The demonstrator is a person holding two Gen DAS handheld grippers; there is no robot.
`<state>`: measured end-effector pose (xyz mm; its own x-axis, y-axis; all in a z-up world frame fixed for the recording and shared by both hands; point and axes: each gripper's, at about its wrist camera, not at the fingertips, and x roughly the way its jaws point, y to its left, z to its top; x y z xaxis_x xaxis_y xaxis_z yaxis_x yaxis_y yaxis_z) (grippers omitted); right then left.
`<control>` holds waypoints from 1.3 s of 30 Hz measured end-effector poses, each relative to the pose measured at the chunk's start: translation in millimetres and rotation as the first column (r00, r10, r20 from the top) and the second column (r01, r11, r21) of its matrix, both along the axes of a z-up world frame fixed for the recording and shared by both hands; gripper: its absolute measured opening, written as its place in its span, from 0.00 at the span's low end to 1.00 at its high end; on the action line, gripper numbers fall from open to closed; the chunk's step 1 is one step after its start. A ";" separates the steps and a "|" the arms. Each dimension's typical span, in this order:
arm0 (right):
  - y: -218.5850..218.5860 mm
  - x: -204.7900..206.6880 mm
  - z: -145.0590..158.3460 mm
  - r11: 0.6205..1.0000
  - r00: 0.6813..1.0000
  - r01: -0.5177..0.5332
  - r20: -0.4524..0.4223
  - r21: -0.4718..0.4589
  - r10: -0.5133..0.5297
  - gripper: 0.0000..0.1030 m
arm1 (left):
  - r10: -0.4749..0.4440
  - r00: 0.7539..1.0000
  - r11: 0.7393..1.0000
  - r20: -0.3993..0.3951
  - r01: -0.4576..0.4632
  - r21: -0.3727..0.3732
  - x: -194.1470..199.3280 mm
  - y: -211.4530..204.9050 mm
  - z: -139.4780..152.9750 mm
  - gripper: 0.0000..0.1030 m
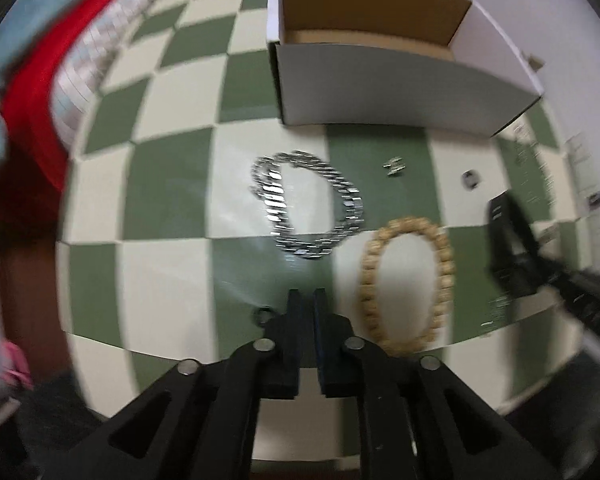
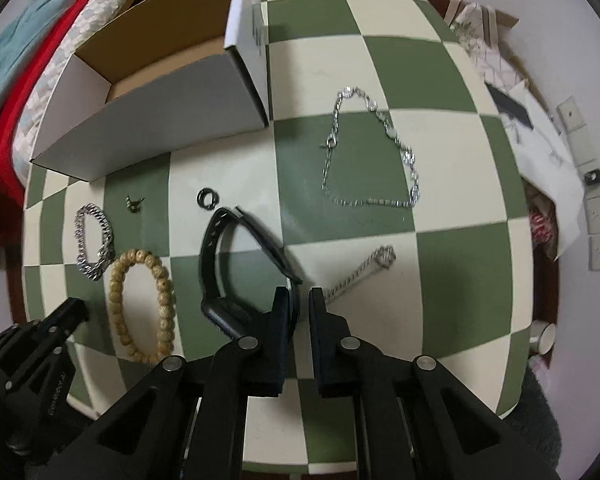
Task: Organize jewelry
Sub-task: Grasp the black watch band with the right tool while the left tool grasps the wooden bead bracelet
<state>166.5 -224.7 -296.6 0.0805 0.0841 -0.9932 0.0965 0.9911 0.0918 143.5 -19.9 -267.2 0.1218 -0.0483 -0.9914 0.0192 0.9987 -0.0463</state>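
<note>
Left gripper (image 1: 307, 294): jaws nearly together, nothing visible between them; wooden bead bracelet (image 1: 406, 284) just right of the tips, silver link bracelet (image 1: 308, 204) ahead. Right gripper (image 2: 299, 294): jaws narrowly parted around the black watch (image 2: 220, 264) strap; whether they pinch it is unclear. Open cardboard box (image 2: 160, 120) lies beyond, left.

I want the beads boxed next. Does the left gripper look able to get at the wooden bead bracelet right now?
Probably yes. The wooden bead bracelet lies flat on the checkered cloth just beside the left gripper, with nothing on it or between them. The jaws stand nearly closed, so they would need to open first.
</note>
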 end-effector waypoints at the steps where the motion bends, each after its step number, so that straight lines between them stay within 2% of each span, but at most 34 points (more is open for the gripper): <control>1: -2.7 -1.6 0.9 1.000 1.000 0.002 -0.002 0.003 -0.002 0.10 | 0.011 1.000 1.000 -0.012 -0.011 -0.022 1.5 0.2 -1.1 0.25; 3: -4.5 -2.1 2.3 1.000 1.000 0.002 -0.004 0.001 -0.002 0.11 | 0.015 1.000 0.999 -0.004 -0.015 -0.035 3.6 0.2 -0.7 0.44; 6: -4.5 -7.9 1.2 1.000 1.000 0.005 -0.009 -0.005 -0.005 0.11 | -0.006 1.000 1.000 -0.004 0.006 -0.012 3.0 -8.1 -3.0 0.44; 7: -5.4 -7.7 -0.7 1.000 1.000 0.003 -0.010 -0.010 -0.004 0.11 | -0.033 0.999 0.999 -0.011 0.034 0.024 2.5 -15.3 -6.9 0.44; 9: -6.1 -6.8 -5.2 1.000 1.000 0.001 -0.013 -0.020 -0.001 0.11 | -0.087 0.996 0.992 0.032 0.084 0.095 0.4 -27.9 -4.2 0.46; 11: -6.6 -4.6 -5.6 0.999 1.000 -0.009 -0.005 -0.031 0.009 0.11 | -0.117 0.992 0.984 0.053 0.109 0.140 -2.0 -36.9 -0.5 0.44; 12: -4.8 -5.2 -4.8 0.999 1.000 -0.015 -0.006 -0.040 0.015 0.11 | -0.132 0.989 0.981 0.062 0.121 0.152 -3.0 -40.6 1.3 0.37; 13: -3.4 -4.5 -4.8 0.999 1.000 -0.018 -0.006 -0.047 0.018 0.11 | -0.151 0.986 0.978 0.072 0.138 0.154 -4.2 -44.7 3.2 0.13; 14: -2.1 -5.0 -4.9 0.998 1.000 -0.020 -0.005 -0.052 0.020 0.11 | -0.165 0.984 0.973 0.071 0.151 0.177 -5.5 -49.6 3.5 0.08; 17: -0.7 -4.3 -5.2 0.997 1.000 -0.026 -0.002 -0.070 0.026 0.11 | -0.190 0.978 0.958 0.085 0.165 0.236 -11.8 -62.3 4.0 0.06; 22: 3.0 -3.5 -4.7 0.994 0.999 -0.038 0.006 -0.102 0.039 0.10 | -0.180 0.979 0.954 0.099 0.149 0.259 -18.1 -73.0 4.4 0.06; 24: 5.2 -5.2 -3.3 0.994 0.999 -0.038 0.018 -0.104 0.040 0.06 | -0.174 0.979 0.954 0.105 0.141 0.264 -16.3 -74.1 4.3 0.06; 30: 15.3 -10.9 4.9 0.992 0.997 -0.040 0.057 -0.119 0.048 0.03 | -0.169 0.975 0.953 0.142 0.126 0.276 -10.3 -59.7 10.4 0.06; 39: 24.0 -18.0 35.3 0.991 0.989 -0.034 0.138 -0.132 0.053 0.03 | -0.157 0.959 0.961 0.234 0.094 0.260 -13.5 -56.2 53.6 0.06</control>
